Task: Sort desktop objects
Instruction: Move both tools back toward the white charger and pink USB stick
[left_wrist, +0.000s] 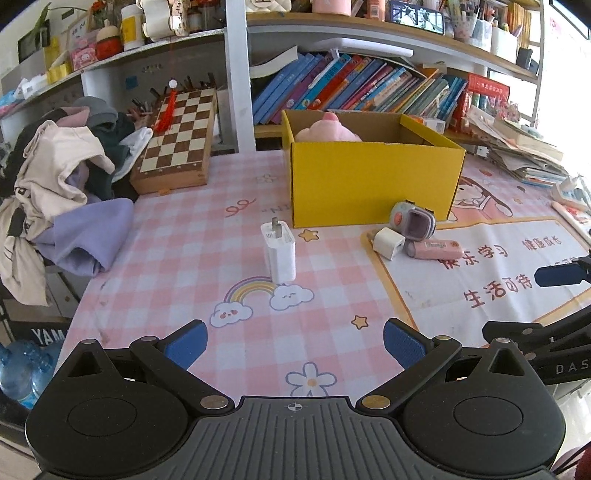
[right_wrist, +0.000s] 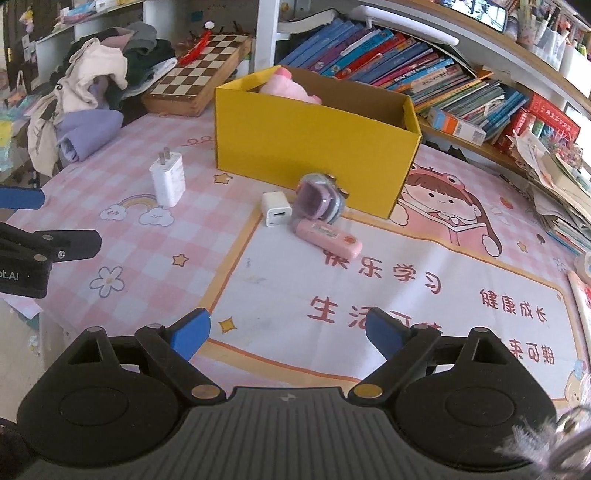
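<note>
On desk before yellow box (left_wrist: 373, 181): tall charger (left_wrist: 279, 254), small plug (right_wrist: 276, 208), watch (right_wrist: 319, 197), pink case (right_wrist: 328, 238) loose; plush (right_wrist: 291, 88) inside. Left gripper (left_wrist: 293, 345) & right gripper (right_wrist: 288, 330) both wide apart, nothing held. Stage unclear; any pickup needs straddling item.

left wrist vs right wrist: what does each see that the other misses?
Only the left wrist view: blue water bottles at the floor edge and the small charger's plain side.

Only the right wrist view: the small charger's port face and the frog-hat girl print.

Both: yellow box with the pink plush, tall white charger standing prongs up, pink stick, chessboard; each gripper's jaws open, empty.
</note>
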